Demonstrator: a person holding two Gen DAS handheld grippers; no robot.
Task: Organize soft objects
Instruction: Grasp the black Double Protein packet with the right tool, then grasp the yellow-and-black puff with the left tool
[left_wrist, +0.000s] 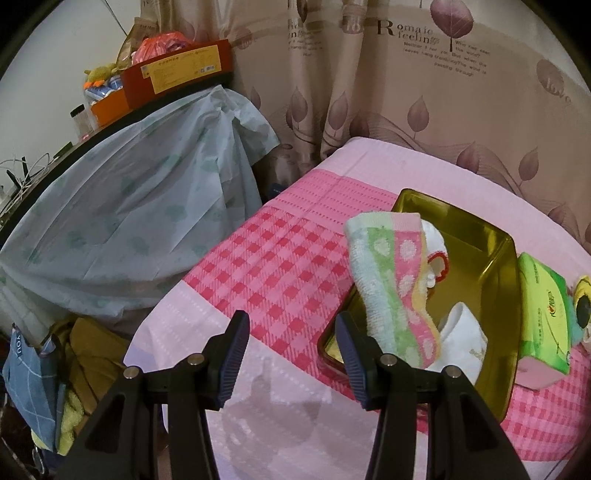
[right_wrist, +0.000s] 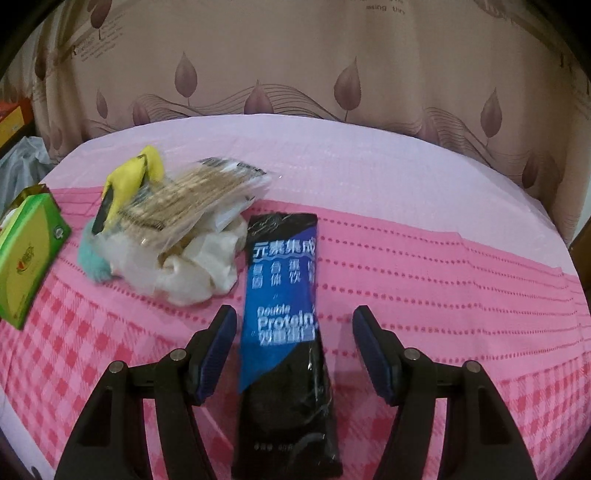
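Observation:
In the left wrist view, a gold metal tin (left_wrist: 498, 266) sits on the pink checked bedcover (left_wrist: 280, 258). A striped spotted towel (left_wrist: 391, 288) hangs over the tin's near rim, with white soft pieces (left_wrist: 465, 339) inside. My left gripper (left_wrist: 291, 321) stands open just left of the tin, with nothing between its fingers. In the right wrist view, a black and blue protein sachet (right_wrist: 282, 295) lies lengthwise on the cover. My right gripper (right_wrist: 295, 312) is open astride it, with a gap on each side of the pads.
A green tissue pack (right_wrist: 26, 254) lies at the left beside the tin. A pile holds a white cloth (right_wrist: 192, 273), a clear bag of sticks (right_wrist: 199, 195), a yellow toy (right_wrist: 125, 181) and a teal fluffy piece (right_wrist: 92, 258). Curtains (left_wrist: 406, 92) hang behind; a covered table (left_wrist: 129, 206) stands to the left.

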